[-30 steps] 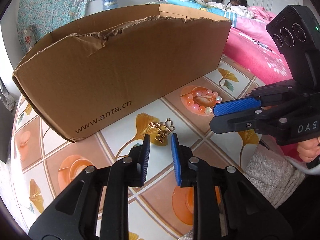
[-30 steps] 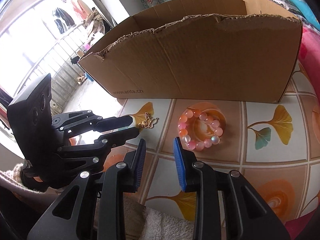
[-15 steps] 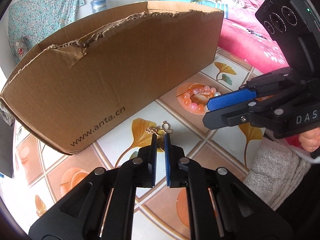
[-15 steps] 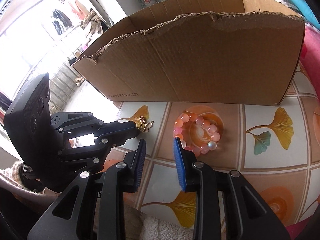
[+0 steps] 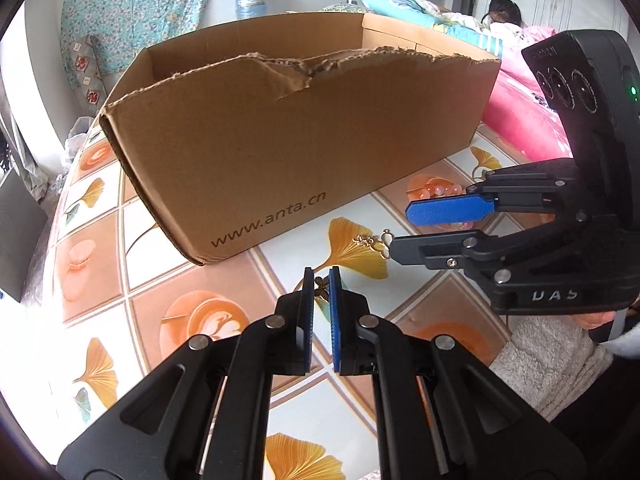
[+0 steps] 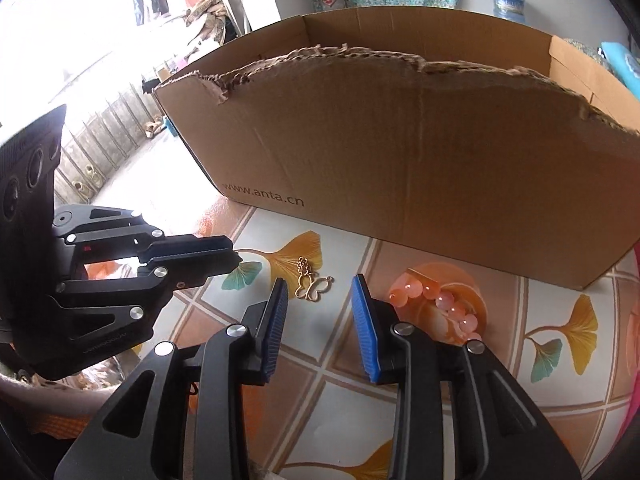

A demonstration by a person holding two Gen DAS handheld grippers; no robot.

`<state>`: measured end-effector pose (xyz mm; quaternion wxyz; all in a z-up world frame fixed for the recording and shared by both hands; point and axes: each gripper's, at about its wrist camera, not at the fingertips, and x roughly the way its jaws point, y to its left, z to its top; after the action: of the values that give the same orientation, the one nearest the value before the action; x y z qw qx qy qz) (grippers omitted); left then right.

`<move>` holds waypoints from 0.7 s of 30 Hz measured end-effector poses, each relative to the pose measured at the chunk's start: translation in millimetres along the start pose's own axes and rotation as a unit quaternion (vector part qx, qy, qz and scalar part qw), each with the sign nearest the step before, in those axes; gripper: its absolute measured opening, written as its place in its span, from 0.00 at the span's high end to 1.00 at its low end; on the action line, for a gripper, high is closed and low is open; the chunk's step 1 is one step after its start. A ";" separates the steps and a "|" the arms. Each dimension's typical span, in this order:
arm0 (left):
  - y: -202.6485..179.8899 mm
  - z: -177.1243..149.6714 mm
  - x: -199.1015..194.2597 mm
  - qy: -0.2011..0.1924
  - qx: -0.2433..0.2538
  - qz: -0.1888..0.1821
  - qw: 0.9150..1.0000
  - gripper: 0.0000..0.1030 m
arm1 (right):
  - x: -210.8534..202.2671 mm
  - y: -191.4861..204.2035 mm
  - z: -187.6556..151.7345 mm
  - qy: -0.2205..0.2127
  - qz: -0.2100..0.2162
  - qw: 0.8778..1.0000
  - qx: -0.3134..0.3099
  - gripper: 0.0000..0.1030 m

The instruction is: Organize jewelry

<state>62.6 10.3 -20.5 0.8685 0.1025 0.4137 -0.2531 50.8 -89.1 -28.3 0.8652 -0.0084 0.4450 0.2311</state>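
**Left gripper pinches a butterfly piece; right hangs open over the gold pendant**

Left gripper (image 5: 320, 272) has just been closing; its blue pads (image 5: 335, 312) stand almost together, clenched on a small brownish butterfly charm (image 5: 320, 286) at their tips, above the tabletop (image 5: 160, 272) in front of the cardboard box (image 5: 300, 140).

Right gripper (image 6: 319, 281) has just been opening a little; its fingers are released with nothing between them. It hovers over a gold butterfly pendant (image 6: 314, 289) that lies flat on a ginkgo-leaf print, just in front of the box's long front wall; whether the tips touch the cloth cannot be told.

Pink and orange bead bracelet (image 6: 444, 300) lies on an orange cup print, close to the box's front wall toward its right corner; the right gripper's right finger covers part of it.

The box is open-topped with a torn upper rim, and takes up the far half of the tabletop.

A fleecy pale sleeve (image 5: 540, 360) shows behind the right gripper in the left wrist view.
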 end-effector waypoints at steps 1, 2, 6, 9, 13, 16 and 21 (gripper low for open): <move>0.8 -0.2 0.0 0.000 -0.001 0.000 1.000 0.94 | 2.5 2.9 0.6 0.000 -0.004 1.000 -0.012 0.68; 0.9 0.2 0.6 0.001 -0.002 0.000 1.000 0.94 | 4.4 5.8 1.1 0.000 -0.007 1.000 -0.024 0.68; 2.5 0.6 3.3 0.003 -0.005 -0.002 1.000 0.94 | 8.1 15.7 3.0 -0.004 -0.018 0.996 -0.082 0.68; 3.5 0.4 4.4 0.004 -0.006 -0.005 1.000 0.94 | 9.8 18.4 2.9 0.002 -0.020 0.994 -0.110 0.69; 4.5 0.6 5.9 0.005 -0.007 -0.008 1.000 0.94 | 6.7 17.8 2.7 0.010 -0.010 0.993 -0.120 0.81; 4.5 1.3 6.5 0.005 -0.007 -0.008 1.000 0.94 | 4.2 13.7 2.5 0.011 -0.006 0.993 -0.115 0.81; 4.6 2.7 5.3 0.003 -0.006 -0.007 1.000 0.94 | 2.8 10.8 2.7 0.011 -0.002 0.995 -0.102 0.84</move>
<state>69.6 11.3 -23.0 0.8660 0.0955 0.4183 -0.2566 49.9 -77.8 -26.8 0.8553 -0.0994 0.4288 0.2735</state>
